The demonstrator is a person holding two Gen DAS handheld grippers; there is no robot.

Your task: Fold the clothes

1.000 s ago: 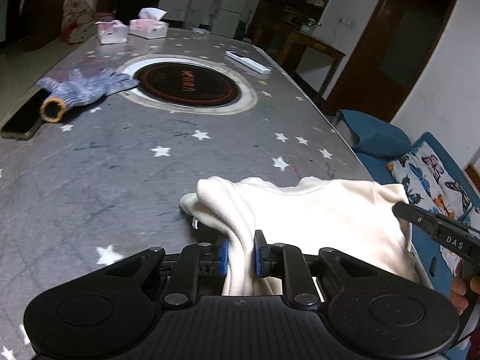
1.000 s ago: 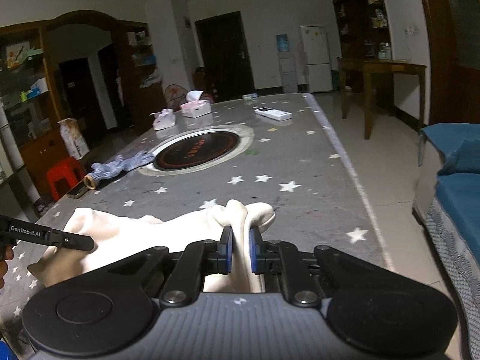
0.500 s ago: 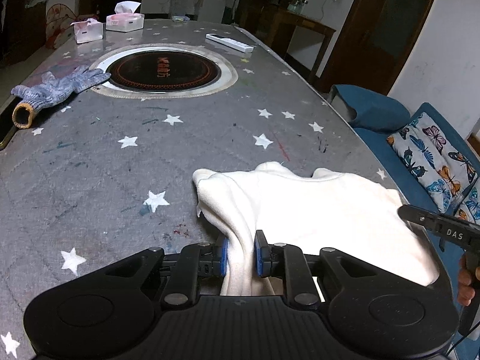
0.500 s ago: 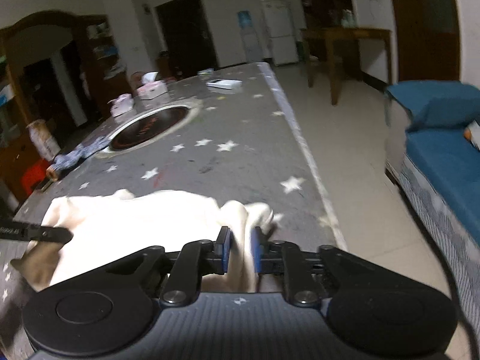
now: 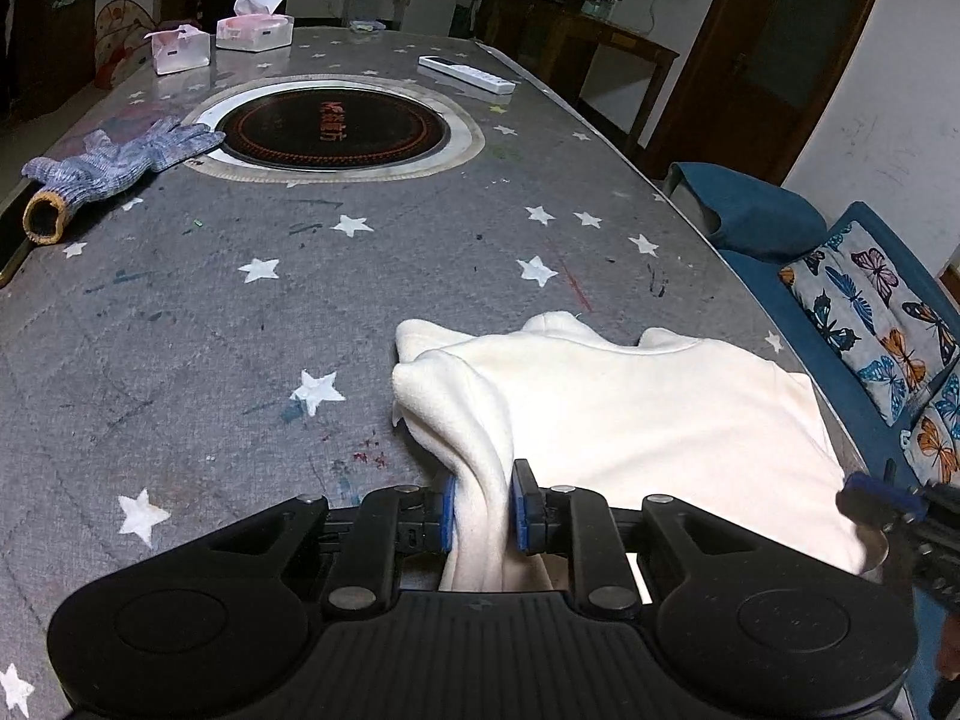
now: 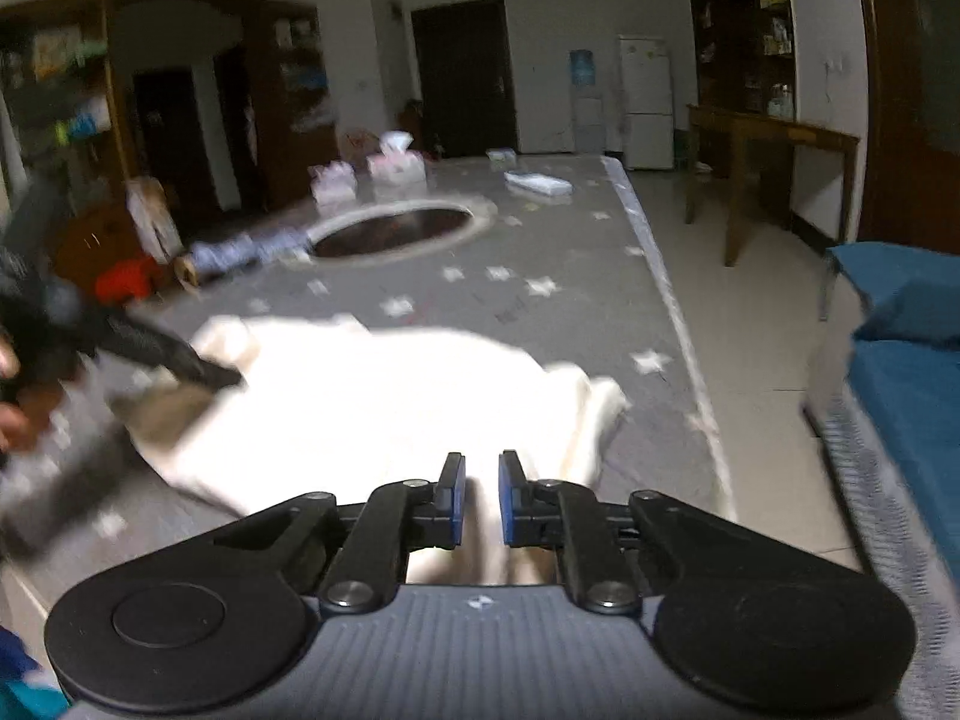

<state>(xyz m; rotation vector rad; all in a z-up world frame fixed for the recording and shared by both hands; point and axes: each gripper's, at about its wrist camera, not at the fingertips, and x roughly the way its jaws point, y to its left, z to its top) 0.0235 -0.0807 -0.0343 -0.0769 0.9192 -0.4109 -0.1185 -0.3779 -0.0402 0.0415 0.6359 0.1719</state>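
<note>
Grey star-print worktop (image 5: 252, 324), cream garment (image 5: 630, 414) bunched at near edge. My left hand-held gripper (image 5: 481, 507) clamps one bunched corner; right hand-held gripper (image 6: 478, 498) closing, cloth between pads. Fold under way, I judge; next: lay edge flat, let go.

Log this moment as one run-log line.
task: fold clothes | left gripper: shut on cream garment | right gripper: jaws closing, cream garment between them | garment: on star-print table | fold: unfinished
</note>
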